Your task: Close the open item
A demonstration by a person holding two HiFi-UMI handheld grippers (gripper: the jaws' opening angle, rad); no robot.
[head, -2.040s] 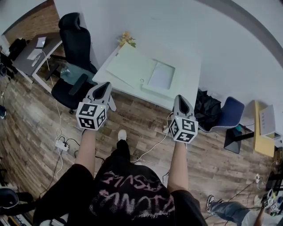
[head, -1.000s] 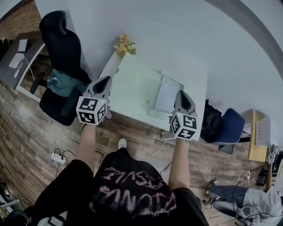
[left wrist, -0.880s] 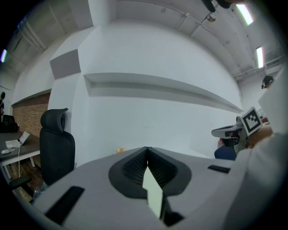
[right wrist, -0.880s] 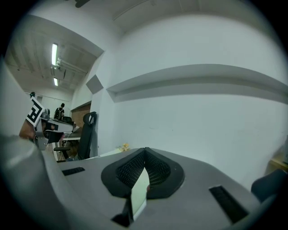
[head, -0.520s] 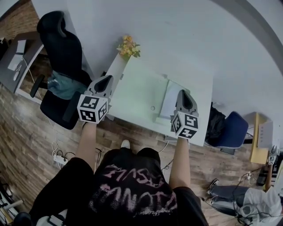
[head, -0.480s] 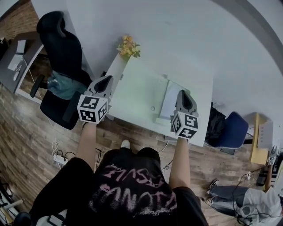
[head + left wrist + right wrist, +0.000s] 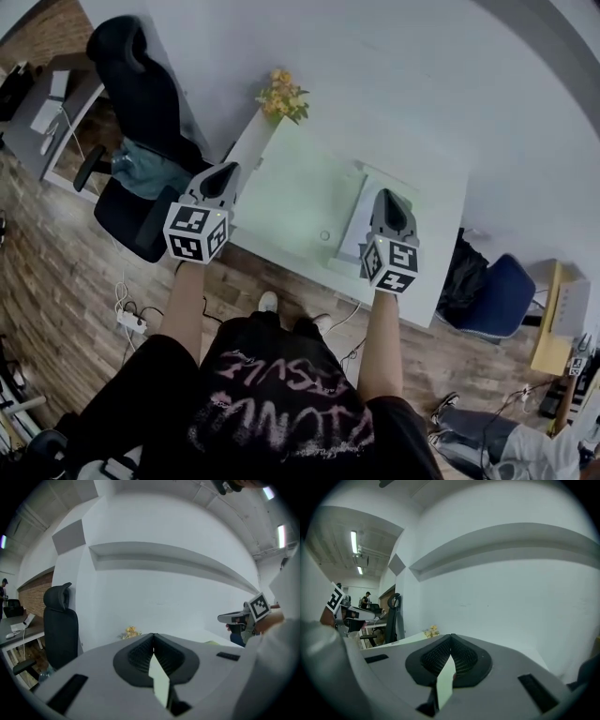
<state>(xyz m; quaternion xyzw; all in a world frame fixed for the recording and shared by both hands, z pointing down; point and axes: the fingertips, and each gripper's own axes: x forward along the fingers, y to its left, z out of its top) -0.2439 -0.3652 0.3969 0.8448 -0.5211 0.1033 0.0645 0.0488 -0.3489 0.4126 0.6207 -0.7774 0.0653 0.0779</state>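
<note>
The item (image 7: 355, 225) is seen lying open and flat on the table (image 7: 291, 187), toward its right near side, and what kind of thing it is cannot be told from here. Much of it is covered in the head view by the right gripper (image 7: 388, 195), which is held above it with jaws together and nothing between them. The left gripper (image 7: 226, 169) is held over the table's left edge, also closed and empty. No contact is made yet. With jaws shut, a lid can only be pushed, so the item could be slid toward the near edge. The flowers (image 7: 286, 97) at the far corner are well clear.
</note>
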